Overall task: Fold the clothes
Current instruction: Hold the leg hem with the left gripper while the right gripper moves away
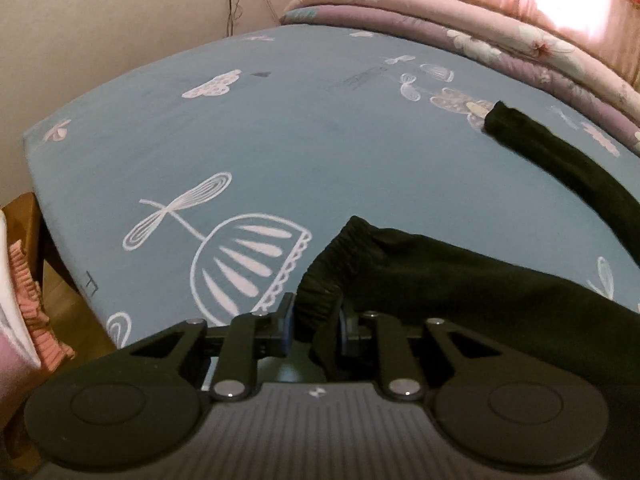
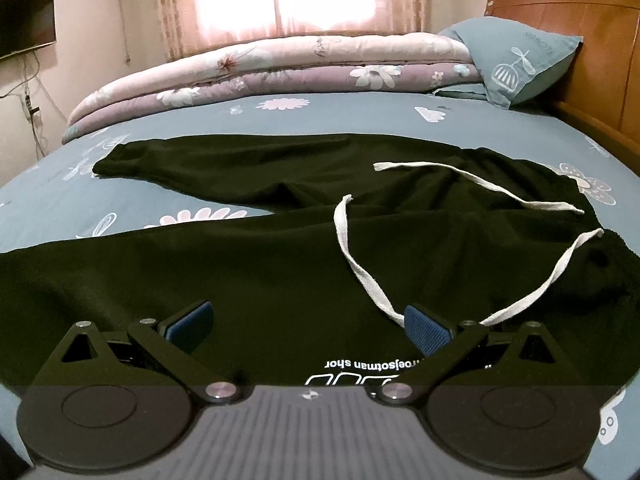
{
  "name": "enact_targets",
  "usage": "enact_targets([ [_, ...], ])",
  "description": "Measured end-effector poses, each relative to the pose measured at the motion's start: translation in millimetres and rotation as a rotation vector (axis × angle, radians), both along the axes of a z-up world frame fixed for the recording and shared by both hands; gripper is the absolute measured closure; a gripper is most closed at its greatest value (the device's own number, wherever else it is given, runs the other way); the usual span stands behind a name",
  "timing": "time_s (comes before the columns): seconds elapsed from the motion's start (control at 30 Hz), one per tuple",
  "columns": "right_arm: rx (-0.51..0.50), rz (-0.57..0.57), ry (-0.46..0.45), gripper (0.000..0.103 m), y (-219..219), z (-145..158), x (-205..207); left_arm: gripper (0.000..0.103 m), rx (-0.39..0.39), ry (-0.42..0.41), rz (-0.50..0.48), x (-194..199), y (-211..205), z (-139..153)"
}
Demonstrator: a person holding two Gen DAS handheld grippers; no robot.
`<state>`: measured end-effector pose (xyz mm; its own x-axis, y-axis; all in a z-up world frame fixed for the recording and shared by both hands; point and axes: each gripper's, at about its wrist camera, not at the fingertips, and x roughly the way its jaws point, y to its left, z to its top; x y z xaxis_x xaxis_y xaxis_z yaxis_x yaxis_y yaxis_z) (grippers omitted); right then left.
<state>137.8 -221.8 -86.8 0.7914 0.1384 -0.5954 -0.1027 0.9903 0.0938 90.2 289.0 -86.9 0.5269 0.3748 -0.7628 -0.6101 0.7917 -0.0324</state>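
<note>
A pair of black trousers (image 2: 280, 264) lies spread on the blue patterned bedsheet (image 2: 360, 116), its white drawstring (image 2: 360, 264) looped across the waist area. In the left wrist view my left gripper (image 1: 316, 320) is shut on the elastic cuff (image 1: 324, 280) of the near leg, the bunched fabric pinched between the blue pads. The other leg's cuff (image 1: 504, 120) rests farther off on the sheet (image 1: 240, 140). My right gripper (image 2: 310, 330) stands open just above the trousers near the white printed lettering (image 2: 372, 362), nothing between its fingers.
A folded floral quilt (image 2: 260, 76) lies along the far side of the bed, with a blue pillow (image 2: 516, 60) against the wooden headboard (image 2: 580, 40). The bed's corner (image 1: 44, 152) drops off at the left, beside wooden furniture (image 1: 28, 216) and a frilled cushion (image 1: 28, 292).
</note>
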Motion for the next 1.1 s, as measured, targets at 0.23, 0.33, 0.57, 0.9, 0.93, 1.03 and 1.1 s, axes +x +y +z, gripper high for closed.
enact_targets([
  [0.23, -0.01, -0.022, -0.008, 0.0, -6, 0, -2, 0.085, -0.001, -0.008, 0.02, -1, 4, 3],
  [0.33, -0.013, -0.051, -0.029, 0.0, -15, 3, -6, 0.084, -0.005, 0.009, 0.037, -1, 9, -2],
  [0.57, 0.059, -0.376, -0.145, 0.0, -98, 22, -42, 0.084, -0.021, 0.027, 0.046, 2, 13, -21],
  [0.9, 0.36, -0.817, -0.005, 0.014, -237, -3, -73, 0.083, -0.015, 0.032, 0.03, 3, 12, -21],
  [0.93, 0.366, -0.823, 0.011, 0.014, -239, -6, -70, 0.083, -0.012, 0.034, 0.028, 3, 12, -21],
  [1.03, 0.393, -0.794, 0.058, 0.021, -238, -15, -54, 0.082, -0.018, 0.037, 0.029, 4, 13, -21],
  [1.1, 0.352, -0.78, 0.088, 0.026, -233, -19, -41, 0.081, -0.023, 0.038, 0.031, 5, 14, -21],
])
